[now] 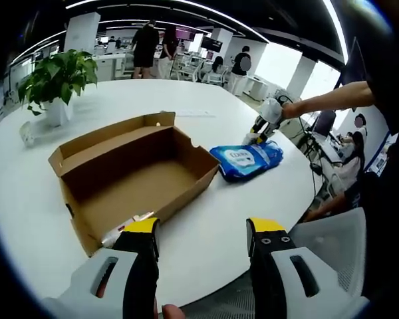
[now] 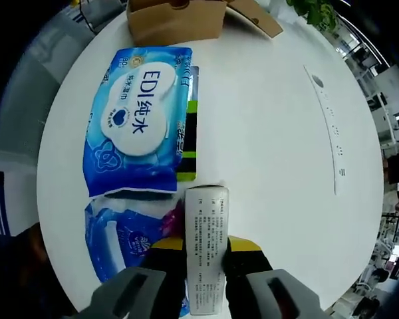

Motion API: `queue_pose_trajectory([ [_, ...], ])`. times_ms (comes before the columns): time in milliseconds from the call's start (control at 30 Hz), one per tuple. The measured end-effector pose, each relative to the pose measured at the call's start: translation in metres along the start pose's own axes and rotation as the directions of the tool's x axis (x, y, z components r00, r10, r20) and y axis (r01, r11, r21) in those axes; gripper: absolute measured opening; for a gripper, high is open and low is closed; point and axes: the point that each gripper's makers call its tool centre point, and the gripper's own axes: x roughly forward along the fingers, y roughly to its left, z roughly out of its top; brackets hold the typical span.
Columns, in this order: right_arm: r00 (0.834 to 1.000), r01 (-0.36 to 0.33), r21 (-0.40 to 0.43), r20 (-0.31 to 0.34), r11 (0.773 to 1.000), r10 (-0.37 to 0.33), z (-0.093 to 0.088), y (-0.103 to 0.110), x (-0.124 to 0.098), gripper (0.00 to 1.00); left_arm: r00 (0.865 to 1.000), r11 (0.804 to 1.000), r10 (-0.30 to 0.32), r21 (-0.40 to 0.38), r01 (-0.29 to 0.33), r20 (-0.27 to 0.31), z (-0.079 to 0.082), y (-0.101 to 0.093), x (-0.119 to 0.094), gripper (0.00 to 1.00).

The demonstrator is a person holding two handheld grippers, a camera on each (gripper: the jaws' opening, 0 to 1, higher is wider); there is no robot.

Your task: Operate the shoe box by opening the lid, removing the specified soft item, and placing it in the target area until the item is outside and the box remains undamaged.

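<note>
The brown cardboard shoe box (image 1: 136, 176) lies open on the white round table (image 1: 206, 219), its lid flap folded back and its inside bare. A blue wet-wipes pack (image 1: 247, 159) rests just right of the box. My left gripper (image 1: 205, 229) hovers open at the table's near edge, holding nothing. In the right gripper view, my right gripper (image 2: 206, 244) is shut on a slim white printed pack (image 2: 207, 226), just above the table. Beside it lie the blue wet-wipes pack (image 2: 139, 126) and a second blue pack (image 2: 123, 242). The right gripper (image 1: 259, 131) also appears past the wipes, held by a person's arm.
A potted plant (image 1: 56, 80) stands at the table's far left. A green-and-black flat item (image 2: 188, 149) pokes out from under the wipes pack. A long white strip (image 2: 326, 109) lies on the table. A crinkled clear wrapper (image 1: 123, 229) sits by the box's near corner. People stand in the background.
</note>
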Motion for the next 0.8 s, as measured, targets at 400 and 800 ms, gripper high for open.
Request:
queue_pose_trajectory([
  [400,1.0,0.0,-0.004,-0.01,1.0,0.0,-0.003,0.001,0.001,0.19,1.0,1.0,0.003,0.001,-0.003,0.003,0.001,0.0,-0.001,0.54],
  [800,0.999,0.052,0.106,0.0,0.993,-0.052,-0.014,-0.009,-0.027,0.32,0.999,1.0,-0.013,0.014,0.013,0.031,0.009,0.001,-0.001,0.53],
])
